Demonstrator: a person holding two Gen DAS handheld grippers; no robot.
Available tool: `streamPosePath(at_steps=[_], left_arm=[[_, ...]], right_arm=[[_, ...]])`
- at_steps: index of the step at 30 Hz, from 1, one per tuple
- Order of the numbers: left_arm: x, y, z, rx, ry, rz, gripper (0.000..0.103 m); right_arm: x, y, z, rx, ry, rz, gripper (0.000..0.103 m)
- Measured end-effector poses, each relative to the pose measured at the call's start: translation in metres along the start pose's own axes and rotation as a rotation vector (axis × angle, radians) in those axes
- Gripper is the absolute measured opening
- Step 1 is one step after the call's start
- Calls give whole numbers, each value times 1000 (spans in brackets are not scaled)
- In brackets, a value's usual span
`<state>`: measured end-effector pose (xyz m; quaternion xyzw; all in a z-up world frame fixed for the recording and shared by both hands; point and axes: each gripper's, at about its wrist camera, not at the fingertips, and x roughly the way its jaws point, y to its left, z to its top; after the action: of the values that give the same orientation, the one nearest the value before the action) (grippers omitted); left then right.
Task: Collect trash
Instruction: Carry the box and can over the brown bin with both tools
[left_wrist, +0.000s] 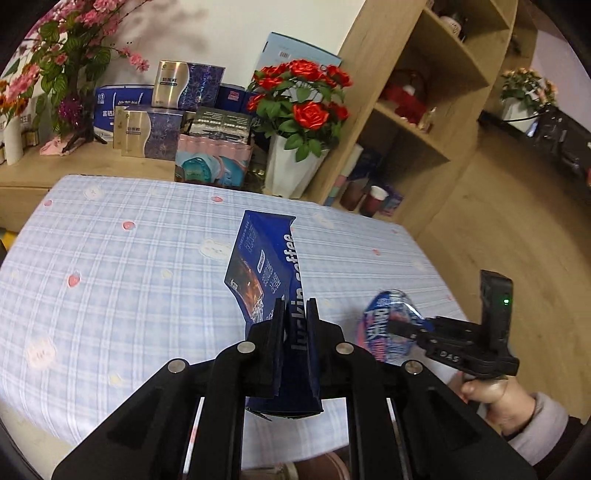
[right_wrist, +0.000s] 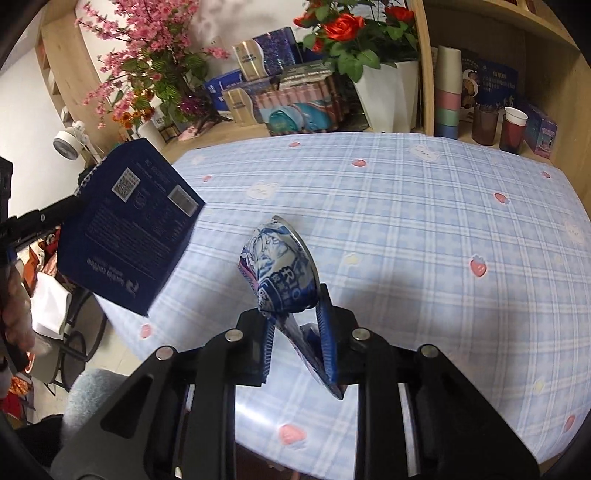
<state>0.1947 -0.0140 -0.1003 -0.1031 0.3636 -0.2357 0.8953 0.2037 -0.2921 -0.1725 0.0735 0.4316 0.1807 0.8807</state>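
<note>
Left gripper (left_wrist: 295, 314) clamped on blue coffee box (left_wrist: 266, 280), held above the worktop (left_wrist: 129, 258) (plaid cloth). Right gripper (right_wrist: 295, 314) pinching a crushed can (right_wrist: 284, 266), also off the worktop, just right of the box.

Table (right_wrist: 406, 221) under blue plaid cloth (left_wrist: 129, 277)
</note>
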Motion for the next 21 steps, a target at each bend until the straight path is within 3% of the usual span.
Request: streamPosePath(at_steps=[10,21], left_arm=[[-49,-24,-44,0,-11,-47,11],[-101,-50,-92,56,-28,-39,11]], right_arm=[[-41,47,-34,-24,-33,10,25],[-90,86,-74,-47,-83,11,25]])
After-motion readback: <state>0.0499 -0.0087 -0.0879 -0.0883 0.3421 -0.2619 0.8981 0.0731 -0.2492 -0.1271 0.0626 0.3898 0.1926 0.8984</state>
